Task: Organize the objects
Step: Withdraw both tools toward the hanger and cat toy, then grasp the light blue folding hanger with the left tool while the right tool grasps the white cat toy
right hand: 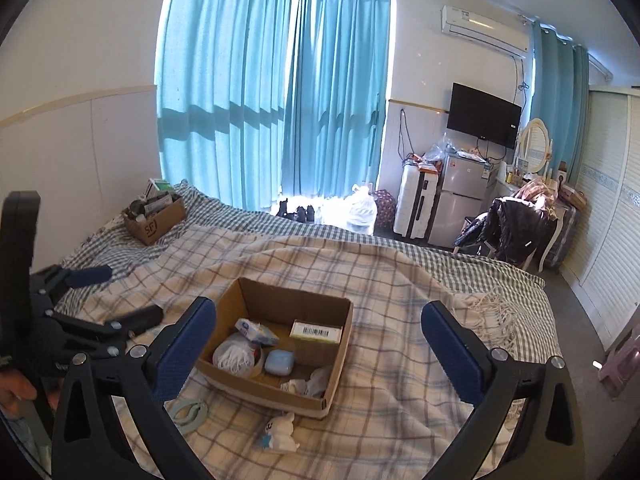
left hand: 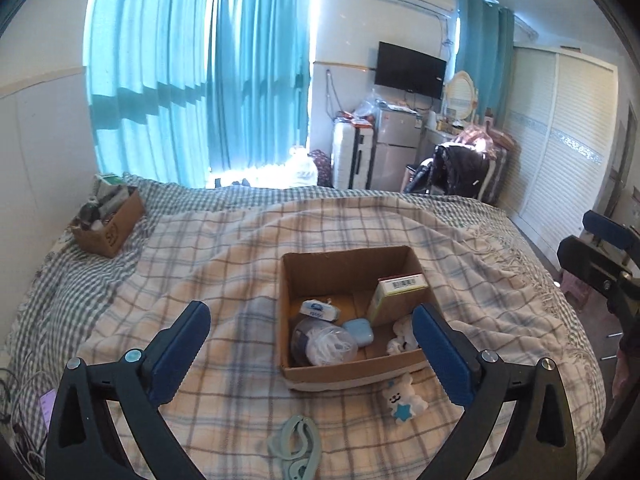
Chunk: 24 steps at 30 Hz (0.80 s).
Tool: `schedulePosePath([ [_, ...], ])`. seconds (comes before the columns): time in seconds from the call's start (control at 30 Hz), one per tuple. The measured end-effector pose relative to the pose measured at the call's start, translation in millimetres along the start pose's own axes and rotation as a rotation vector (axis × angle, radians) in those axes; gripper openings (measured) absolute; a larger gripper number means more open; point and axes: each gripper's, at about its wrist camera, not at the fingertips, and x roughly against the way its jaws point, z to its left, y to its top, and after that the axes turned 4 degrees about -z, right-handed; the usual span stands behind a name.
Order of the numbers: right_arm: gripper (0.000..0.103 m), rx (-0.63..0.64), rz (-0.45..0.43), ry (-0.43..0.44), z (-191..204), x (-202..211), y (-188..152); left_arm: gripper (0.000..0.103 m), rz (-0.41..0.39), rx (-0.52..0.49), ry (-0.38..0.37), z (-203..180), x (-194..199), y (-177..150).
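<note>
An open cardboard box (left hand: 344,268) (right hand: 340,320) sits on the plaid blanket in front of both grippers. It holds a tissue pack (left hand: 320,309) (right hand: 256,330), a blue case (left hand: 359,332) (right hand: 279,362), a barcode box (left hand: 400,296) (right hand: 318,334), a bag of white cord (left hand: 324,346) (right hand: 234,356) and a white crumpled item (right hand: 308,384). A white bear toy (left hand: 404,398) (right hand: 280,432) and a pale green ring clip (left hand: 296,444) (right hand: 188,410) lie on the blanket before the box. My left gripper (left hand: 312,360) is open and empty. My right gripper (right hand: 320,352) is open and empty.
A second cardboard box (left hand: 108,222) (right hand: 154,216) full of items stands at the bed's far left corner. The bed (left hand: 224,240) fills the foreground. Beyond it are teal curtains, a suitcase (right hand: 414,204), a small fridge (right hand: 460,196) and a wardrobe on the right.
</note>
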Motion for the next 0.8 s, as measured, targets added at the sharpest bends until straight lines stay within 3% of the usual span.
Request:
schedulePosePath([
  [0.2,0.103,-0.008,0.074,0.022,9.3,-21.9,-33.4,0.103,0.01,0.029,0.051,13.7,-4.7,-30.9],
  [0.4,0.103,-0.019,0.122,0.062,15.3,-54.9,-76.7,0.103,0.075,0.075,0.082,28.8,-34.9,-72.7],
  [0.7,0.102,-0.074,0.305,0.092,22.2,-121.2,-163.2,0.103,0.289,0.099,0.058,33.1,-95.5,-152.8],
  [0.77,0.099,-0.072,0.35,0.086,24.4,-134.7,-175.6,0.103,0.346,0.092,0.041,28.9,-106.0,-163.9],
  [0.8,0.093,-0.064,0.364,0.085,26.3,-138.8,-178.7,0.103,0.364,0.083,0.035,26.7,-109.6,-167.6],
])
